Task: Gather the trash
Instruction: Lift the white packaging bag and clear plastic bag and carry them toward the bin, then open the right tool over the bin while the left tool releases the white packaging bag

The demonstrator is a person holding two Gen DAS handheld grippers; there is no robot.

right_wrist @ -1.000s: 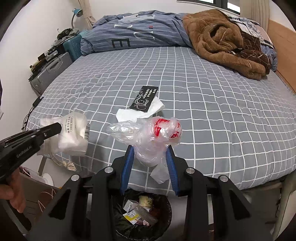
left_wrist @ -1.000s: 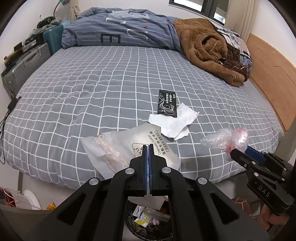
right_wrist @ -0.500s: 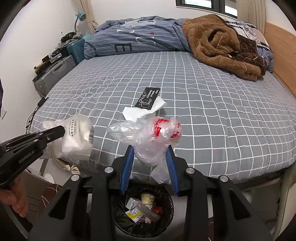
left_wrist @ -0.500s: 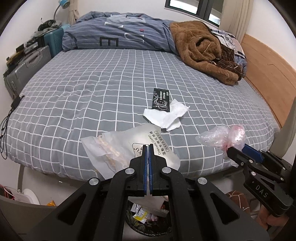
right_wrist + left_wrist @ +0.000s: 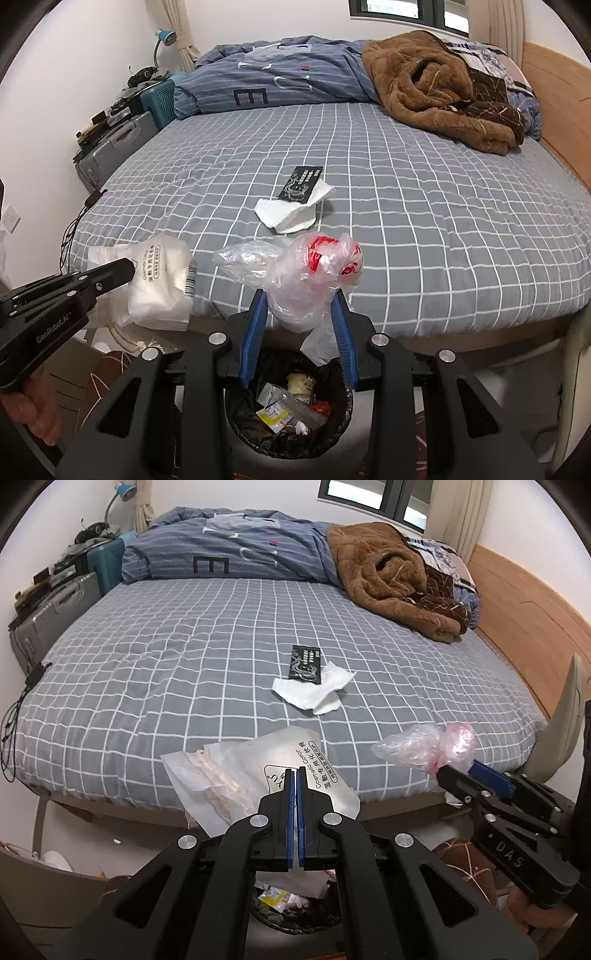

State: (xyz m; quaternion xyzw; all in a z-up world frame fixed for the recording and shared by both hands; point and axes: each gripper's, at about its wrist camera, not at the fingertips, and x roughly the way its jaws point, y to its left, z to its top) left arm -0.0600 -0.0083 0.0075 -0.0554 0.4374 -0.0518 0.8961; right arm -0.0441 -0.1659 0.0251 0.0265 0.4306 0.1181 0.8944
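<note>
My left gripper (image 5: 295, 775) is shut on a white cotton-pad packet (image 5: 236, 775) with printed text, held in the air off the bed's near edge. The same packet (image 5: 159, 284) and left gripper (image 5: 127, 271) show at the left of the right wrist view. My right gripper (image 5: 300, 299) is shut on a crumpled clear plastic bag (image 5: 306, 273) with red print, directly above a black-lined trash bin (image 5: 240, 417) holding several wrappers. That bag (image 5: 428, 747) and the right gripper (image 5: 458, 771) appear at the right in the left wrist view. On the bed lie a white tissue (image 5: 288, 214) and a black card (image 5: 301, 181).
The grey checked bed (image 5: 443, 221) fills the view, with a brown blanket (image 5: 436, 92) and a blue duvet (image 5: 277, 85) at the far end. Suitcases (image 5: 114, 151) stand along the left wall. A wooden board (image 5: 532, 627) runs along the right.
Both grippers have drawn back from the bed with their loads still gripped. The bed edge has receded and more of the trash bin shows below the right gripper.
</note>
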